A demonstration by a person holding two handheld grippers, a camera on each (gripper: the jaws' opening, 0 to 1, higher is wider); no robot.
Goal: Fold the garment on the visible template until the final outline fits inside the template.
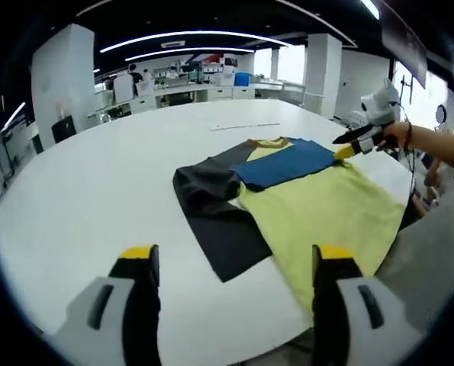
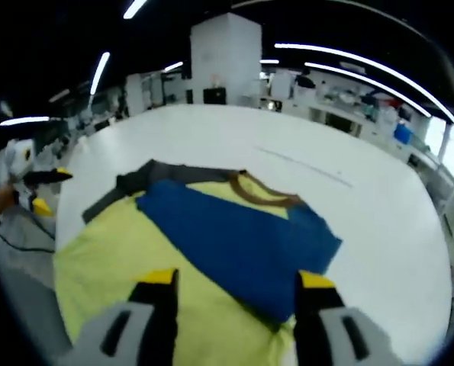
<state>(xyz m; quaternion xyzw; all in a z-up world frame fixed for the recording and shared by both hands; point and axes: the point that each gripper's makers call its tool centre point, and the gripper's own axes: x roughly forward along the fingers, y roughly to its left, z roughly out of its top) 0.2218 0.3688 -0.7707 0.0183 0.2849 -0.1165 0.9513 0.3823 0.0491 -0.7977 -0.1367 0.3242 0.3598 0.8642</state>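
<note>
A yellow-green T-shirt lies flat on the white round table, its blue sleeve folded across the chest. A black sleeve and a dark grey sheet, probably the template, stick out from under its side. My left gripper hovers open above the table's near edge, short of the shirt, and is also seen from across the table. My right gripper stands open over the blue sleeve and yellow body; a hand holds it beside the shirt's shoulder.
A thin pale strip lies on the table beyond the shirt. A person's arm reaches in from the right. Office desks and a white pillar stand beyond the table.
</note>
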